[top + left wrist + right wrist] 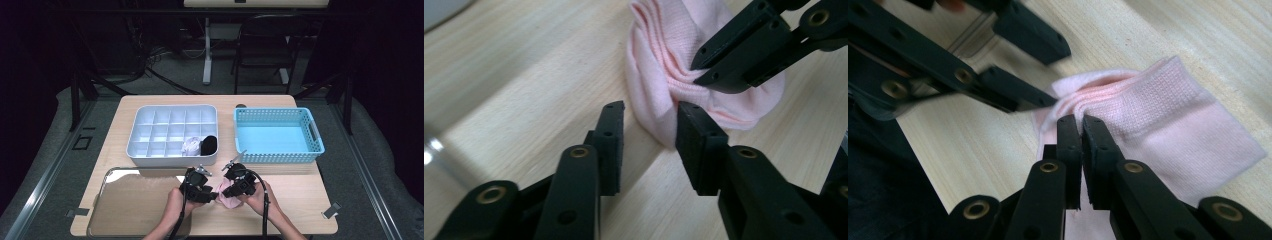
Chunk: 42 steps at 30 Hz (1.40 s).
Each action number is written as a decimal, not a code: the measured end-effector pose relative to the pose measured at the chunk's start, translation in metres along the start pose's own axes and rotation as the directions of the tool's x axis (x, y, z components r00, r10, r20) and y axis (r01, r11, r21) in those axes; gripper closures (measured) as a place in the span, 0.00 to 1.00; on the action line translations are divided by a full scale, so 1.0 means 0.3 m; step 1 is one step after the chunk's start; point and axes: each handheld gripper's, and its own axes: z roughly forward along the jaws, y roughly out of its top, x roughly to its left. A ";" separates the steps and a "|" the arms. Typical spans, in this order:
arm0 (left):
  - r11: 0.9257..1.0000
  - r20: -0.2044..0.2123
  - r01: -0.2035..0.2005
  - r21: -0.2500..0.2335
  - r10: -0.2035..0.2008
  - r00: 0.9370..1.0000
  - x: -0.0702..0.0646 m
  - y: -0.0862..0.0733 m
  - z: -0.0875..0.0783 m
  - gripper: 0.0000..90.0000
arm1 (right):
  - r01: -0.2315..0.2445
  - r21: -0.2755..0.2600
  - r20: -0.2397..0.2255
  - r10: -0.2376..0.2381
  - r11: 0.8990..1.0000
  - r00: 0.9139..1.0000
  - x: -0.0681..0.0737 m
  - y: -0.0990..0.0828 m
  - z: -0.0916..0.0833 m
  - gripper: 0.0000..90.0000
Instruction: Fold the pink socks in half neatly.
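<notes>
High view: a person's two hands meet at the lower centre of the frame over a pale wooden bench (300, 200). The left tool (212, 192) and right tool (225, 192) both meet a small folded pink knitted sock (227, 200). Above sit a white compartment tray (145, 150) and a light blue plastic basket (277, 157).

Left gripper view: the left tool (649, 127) stands partly open, its right jaw touching the sock (659, 60) at upper centre.

Right gripper view: the right tool (1081, 125) is pinched tight on the sock's (1168, 130) folded edge, centre frame.
</notes>
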 end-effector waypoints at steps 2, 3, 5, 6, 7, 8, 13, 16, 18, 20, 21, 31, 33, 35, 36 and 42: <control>1.000 -0.003 0.011 -0.016 -0.011 1.000 0.005 0.001 -0.014 0.65 | 0.002 0.012 -0.007 -0.002 1.000 1.000 0.000 0.001 0.002 0.92; 1.000 -0.007 0.012 -0.019 -0.012 1.000 0.007 0.004 -0.018 0.63 | 0.003 0.006 -0.006 -0.003 1.000 1.000 -0.002 0.002 -0.001 0.87; 1.000 -0.004 0.015 -0.028 -0.015 1.000 0.009 0.011 -0.025 0.59 | -0.013 -0.020 -0.035 0.013 1.000 0.999 -0.004 0.002 -0.022 0.78; 0.999 -0.004 0.027 -0.043 -0.027 1.000 0.004 0.016 -0.026 0.57 | -0.015 -0.048 -0.046 0.012 0.999 0.999 -0.007 -0.001 -0.047 0.77; 0.999 -0.006 0.022 -0.044 -0.023 1.000 0.001 0.023 -0.027 0.55 | -0.016 -0.079 -0.057 0.012 0.997 0.998 -0.007 -0.004 -0.072 0.75; 0.999 -0.006 0.019 -0.047 -0.019 1.000 -0.003 0.030 -0.025 0.53 | -0.017 -0.093 -0.047 0.013 0.995 0.999 -0.009 -0.009 -0.098 0.73; 0.997 -0.001 0.022 -0.070 -0.022 1.000 -0.024 0.045 -0.007 0.45 | -0.121 -0.125 0.067 0.130 0.985 0.989 -0.046 -0.056 -0.172 0.68; 0.999 -0.001 0.019 -0.045 -0.019 1.000 -0.029 0.040 0.017 0.45 | -0.180 -0.106 0.069 0.188 0.978 0.980 -0.058 -0.096 -0.159 0.67; 0.999 -0.004 0.015 -0.034 -0.015 1.000 -0.026 0.039 0.025 0.46 | -0.211 -0.096 0.075 0.218 0.973 0.973 -0.060 -0.126 -0.137 0.68; 0.999 0.006 0.027 -0.038 -0.027 1.000 -0.026 0.037 0.029 0.49 | -0.239 -0.102 0.073 0.247 0.966 0.966 -0.061 -0.136 -0.116 0.68; 0.999 0.002 0.030 -0.045 -0.030 1.000 -0.027 0.035 0.032 0.50 | -0.250 -0.107 0.059 0.257 0.962 0.965 -0.065 -0.134 -0.108 0.68; 0.999 0.038 0.020 -0.033 -0.018 0.999 -0.028 0.019 0.052 0.71 | -0.285 -0.030 0.051 0.286 0.958 0.957 -0.058 -0.133 -0.023 0.70; 0.999 0.030 0.016 -0.030 -0.016 0.999 -0.031 0.018 0.053 0.75 | -0.274 -0.024 0.064 0.275 0.961 0.959 -0.054 -0.129 -0.024 0.72; 0.999 0.026 0.016 -0.027 -0.015 1.000 -0.033 0.017 0.054 0.78 | -0.272 -0.021 0.071 0.272 0.962 0.960 -0.055 -0.129 -0.020 0.74; 1.000 0.020 0.011 -0.027 -0.010 1.000 -0.034 0.017 0.055 0.79 | -0.276 -0.025 0.067 0.277 0.961 0.958 -0.055 -0.130 -0.019 0.75; 0.999 0.021 0.008 -0.032 -0.007 1.000 -0.034 0.014 0.058 0.85 | -0.306 -0.042 0.023 0.307 0.951 0.951 -0.072 -0.141 -0.019 0.91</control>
